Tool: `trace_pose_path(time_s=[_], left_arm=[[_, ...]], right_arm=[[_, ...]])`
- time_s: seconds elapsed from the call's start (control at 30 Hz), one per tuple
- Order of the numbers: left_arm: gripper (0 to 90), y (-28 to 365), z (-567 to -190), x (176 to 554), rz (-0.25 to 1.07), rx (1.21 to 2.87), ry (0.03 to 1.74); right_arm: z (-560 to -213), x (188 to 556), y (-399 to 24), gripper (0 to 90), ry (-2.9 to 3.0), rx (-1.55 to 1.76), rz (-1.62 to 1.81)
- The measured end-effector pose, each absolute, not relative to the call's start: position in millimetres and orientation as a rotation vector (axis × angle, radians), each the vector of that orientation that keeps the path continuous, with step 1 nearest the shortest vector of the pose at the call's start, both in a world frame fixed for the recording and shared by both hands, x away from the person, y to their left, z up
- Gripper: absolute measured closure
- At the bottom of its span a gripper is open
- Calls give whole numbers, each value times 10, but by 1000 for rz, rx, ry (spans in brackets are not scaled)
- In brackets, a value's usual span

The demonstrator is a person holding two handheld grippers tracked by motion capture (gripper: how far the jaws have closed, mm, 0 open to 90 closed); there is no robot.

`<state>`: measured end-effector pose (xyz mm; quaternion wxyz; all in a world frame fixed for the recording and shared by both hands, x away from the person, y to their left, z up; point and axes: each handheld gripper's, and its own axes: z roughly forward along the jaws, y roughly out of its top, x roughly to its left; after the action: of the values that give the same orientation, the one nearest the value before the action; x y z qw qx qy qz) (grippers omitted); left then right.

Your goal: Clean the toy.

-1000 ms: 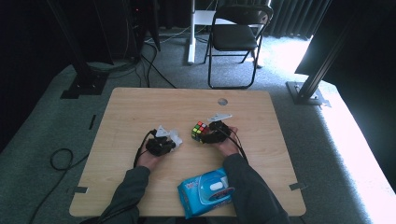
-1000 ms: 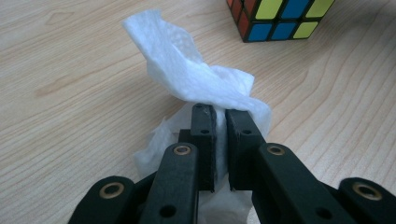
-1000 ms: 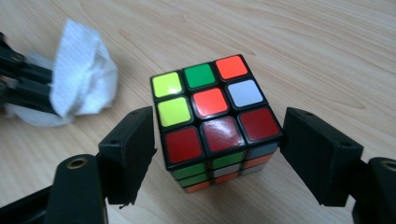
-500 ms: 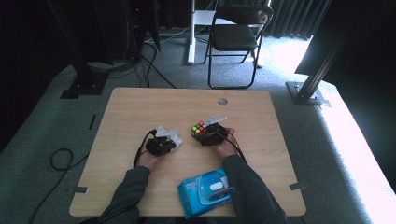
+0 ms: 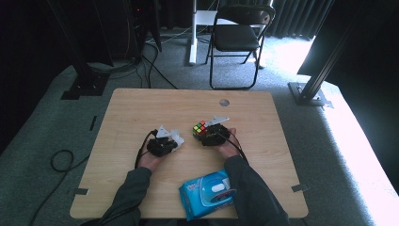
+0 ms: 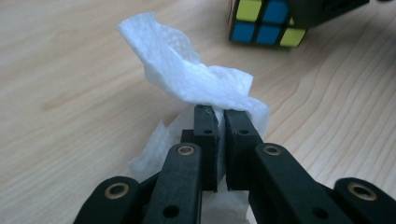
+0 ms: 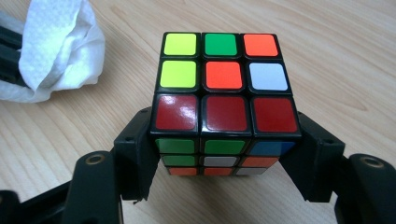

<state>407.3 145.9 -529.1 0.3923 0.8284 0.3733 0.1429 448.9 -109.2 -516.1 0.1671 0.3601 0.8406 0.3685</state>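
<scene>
Two tools loaded, almost no motion in the last second

Both tools sit where they were a second ago, mid-desk; the cube side has nudged only slightly, nothing released. Reads as a pause right before cube and tissue meet, likely a wipe of the cube, not yet started.

Left tool (image 5: 170, 139): jaws nearly closed, pinching a crumpled white tissue (image 6: 196, 84) that bunches above and below the tips. It is held just off the desk (image 5: 141, 113), left of centre.

Right tool (image 5: 207, 134): jaws spread wide around a Rubik's cube (image 7: 226, 100), gripping its lower sides, red row facing the camera, scrambled face on top. Cube is at desk centre, just beside the tissue, apart from it, no contact seen.

Blue wipes pack (image 5: 207, 194) lies at the near edge, between the person's sleeves, flap looks shut.

Desk is light wood grain, rounded corners, a small round hole (image 5: 224, 102) near the far edge. Room: grey carpet, dark curtains, black folding chair (image 5: 237, 40) beyond the far edge, cables on the floor at left, bright light patch at right.
</scene>
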Motion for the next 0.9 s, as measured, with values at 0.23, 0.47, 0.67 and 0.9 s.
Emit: trace_pose_path(time_s=[0.23,0.47,0.67,0.9], left_arm=[[860,1441,-5194,4053,381,2097,920],[860,1435,-5082,4048,394,2066,902],[860,1423,-4988,4054,407,2046,888],[859,1363,-4902,4085,413,2036,877]], right_arm=[[-5071,4476,-1015,343,2404,1005,1061],[-5058,4430,-893,343,2441,970,1088],[-5069,4412,-875,343,2451,955,1114],[-5069,4384,-865,343,2446,915,1129]])
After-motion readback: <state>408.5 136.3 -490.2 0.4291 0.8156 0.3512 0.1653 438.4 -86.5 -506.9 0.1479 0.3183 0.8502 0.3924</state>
